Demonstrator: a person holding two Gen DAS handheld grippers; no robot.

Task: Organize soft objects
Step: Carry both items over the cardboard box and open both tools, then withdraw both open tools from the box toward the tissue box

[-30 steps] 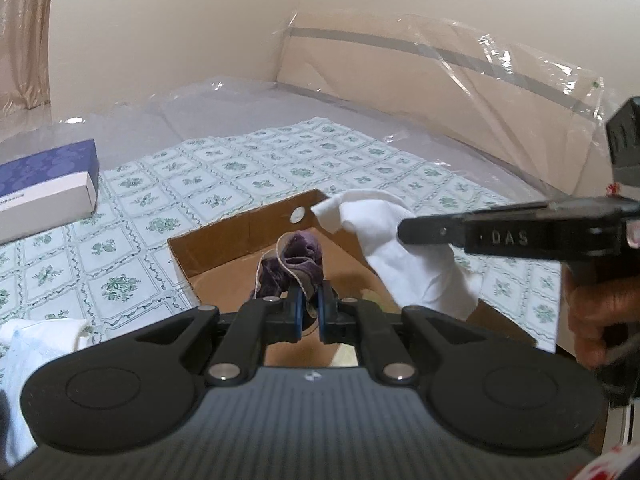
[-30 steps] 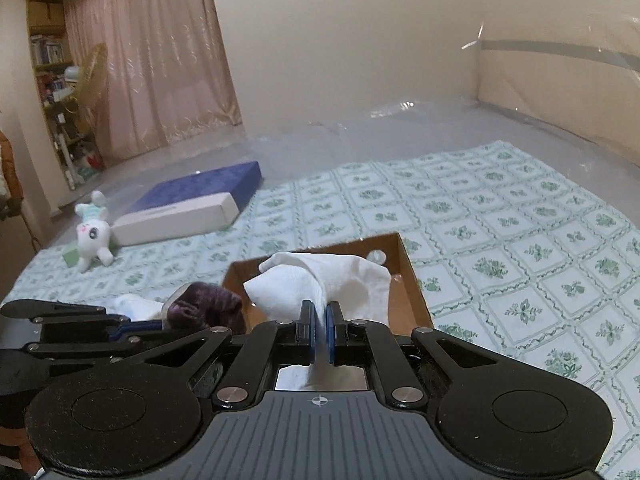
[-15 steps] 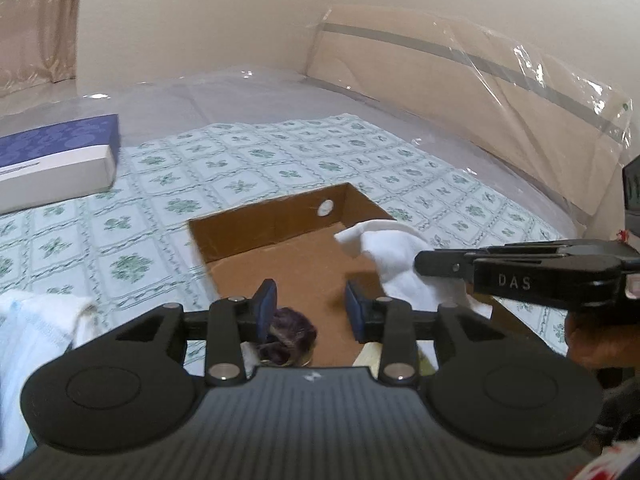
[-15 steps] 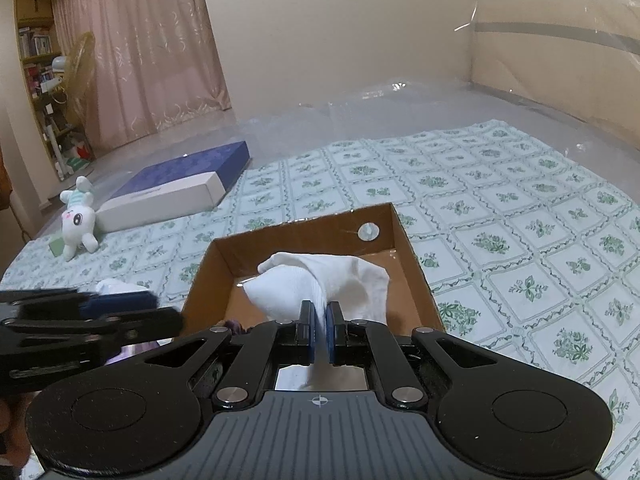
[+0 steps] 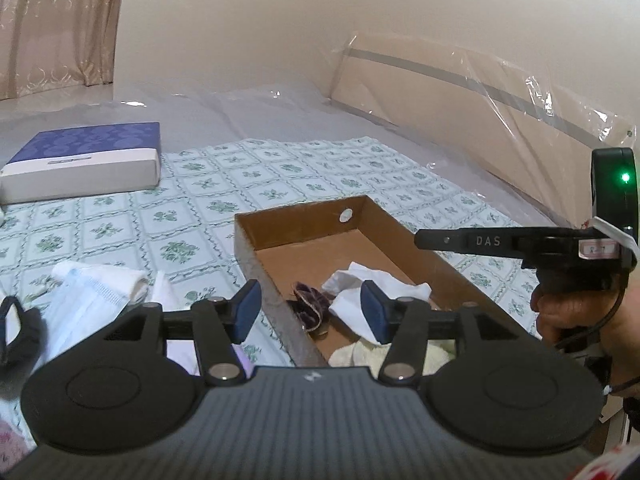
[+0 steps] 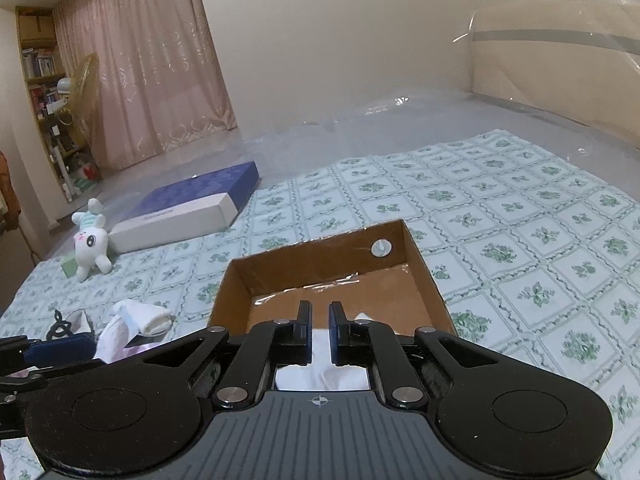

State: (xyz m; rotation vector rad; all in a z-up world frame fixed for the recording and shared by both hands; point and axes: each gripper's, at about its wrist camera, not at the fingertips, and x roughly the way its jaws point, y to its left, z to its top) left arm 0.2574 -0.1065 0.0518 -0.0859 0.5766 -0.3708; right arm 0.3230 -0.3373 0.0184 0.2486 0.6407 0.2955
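The cardboard box (image 5: 420, 240) sits on a green-patterned sheet (image 5: 200, 184), and everything here is placed relative to it. Inside the box, near its close end, lies a white cloth (image 5: 376, 284), crumpled on the floor of the box. Just left of the cloth, also on the box floor, lies a purple sock (image 5: 308, 300). At the very near end of the box a cream cloth (image 5: 356, 354) shows, partly hidden behind the left gripper (image 5: 312, 312).

The left gripper hangs over the box's near left wall with its jaws spread wide and nothing between them. The right gripper (image 6: 319, 326) hovers above the near end of the box, its jaws a narrow gap apart and gripping nothing; the white cloth (image 6: 320, 364) lies below and behind the fingers, loose from them. In the left view the right gripper (image 5: 420, 239) reaches in from the right, above the box's right wall, held by a hand (image 5: 576, 312).

Left of the box, on the sheet, lies a pile of soft things: a rolled white sock (image 6: 146, 316), a pale blue mask (image 5: 88, 300), and a dark item (image 5: 20, 328) too blurred to name. Farther left and beyond the box lies a blue book box (image 6: 188, 212), and a white plush bunny (image 6: 90, 242) lies just beside its left end.
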